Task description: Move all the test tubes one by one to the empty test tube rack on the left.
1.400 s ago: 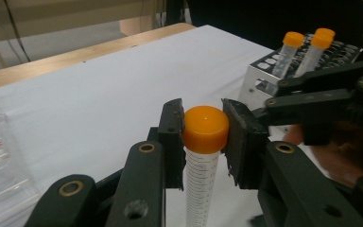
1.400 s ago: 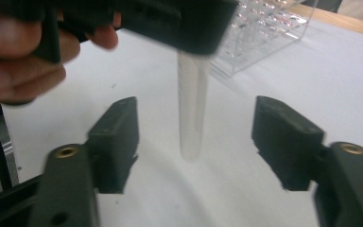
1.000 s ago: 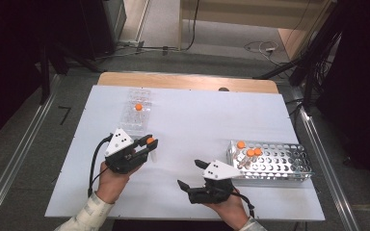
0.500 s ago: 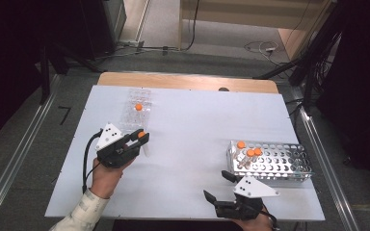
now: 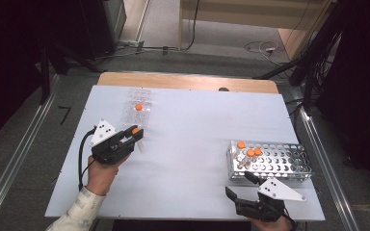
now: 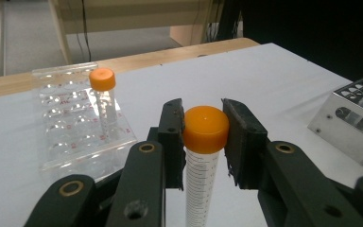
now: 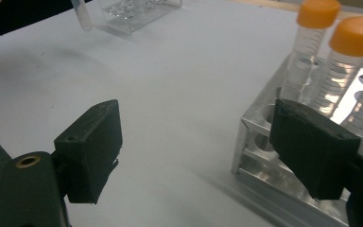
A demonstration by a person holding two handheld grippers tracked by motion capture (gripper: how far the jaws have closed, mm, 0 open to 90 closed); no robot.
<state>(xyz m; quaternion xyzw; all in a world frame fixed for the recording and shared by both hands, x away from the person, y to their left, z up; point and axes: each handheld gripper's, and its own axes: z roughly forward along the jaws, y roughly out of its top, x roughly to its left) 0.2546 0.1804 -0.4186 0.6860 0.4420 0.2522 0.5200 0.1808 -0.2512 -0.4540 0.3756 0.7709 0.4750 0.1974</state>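
1. Clear rack [image 5: 138,106], far left of the white counter [image 5: 192,144]: one orange-capped tube [image 5: 138,107] stands in it, upright. Other wells look free.

2. Left claw [image 5: 134,136], just in front of the clear rack: clamped on a second tube [image 6: 203,156] at its orange cap, one jaw on each side. Tube hangs upright, body below the jaws, above the counter.

3. Judged step: carry this tube to the clear rack and seat it in a free well. To do it well:
   - hold the tube plumb, since the grip is on the cap alone and the body could swing;
   - come in from above, not from the side, so the standing tube isn't knocked;
   - pick a well apart from the filled one, so the jaws have room;
   - lower until the tube bears on the rack, and only then let go.

4. Middle of the counter: bare, nothing in the way.

5. Right claw [image 5: 244,196], near edge, just in front of the metal rack [image 5: 270,161]: jaws wide apart, nothing between them.

6. Metal rack, right: three orange-capped tubes [image 5: 248,153] at its left end, close together. The next pick wants the outermost cap, gripped squarely, lifted straight up.
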